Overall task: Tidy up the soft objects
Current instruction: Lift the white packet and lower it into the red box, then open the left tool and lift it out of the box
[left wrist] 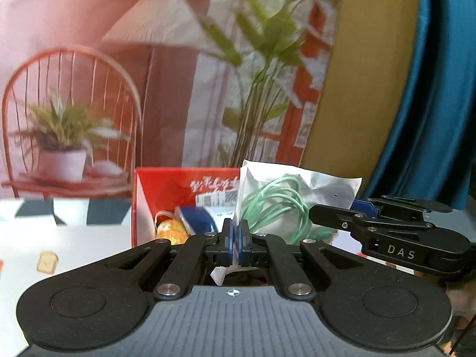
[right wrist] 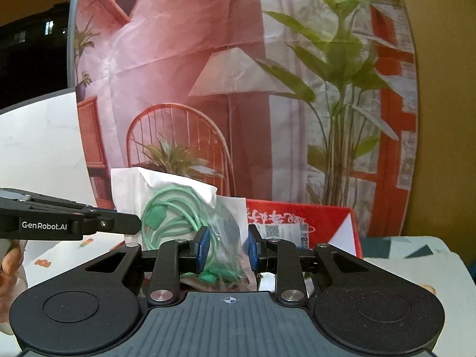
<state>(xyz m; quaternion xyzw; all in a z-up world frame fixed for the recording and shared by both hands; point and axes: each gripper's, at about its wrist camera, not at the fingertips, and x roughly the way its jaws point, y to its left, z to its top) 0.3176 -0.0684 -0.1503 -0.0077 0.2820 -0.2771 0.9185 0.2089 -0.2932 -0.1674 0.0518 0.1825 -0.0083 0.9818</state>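
Printed backdrop point(right wrist: 178, 68) behind, red box point(left wrist: 166, 184) centre frame, both grippers, left point(left wrist: 237, 242) and right point(right wrist: 227, 248), pinching the cable bag point(right wrist: 190, 208).

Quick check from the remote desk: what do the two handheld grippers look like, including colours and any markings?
Both are matte black linkage grippers with blue finger pads, silver pivot pins and a ribbed grey body bearing a small crosshair mark. The left gripper shows white "GenRobot.AI" lettering on its side; the right gripper reads "DAS". No cables or sleeves show.
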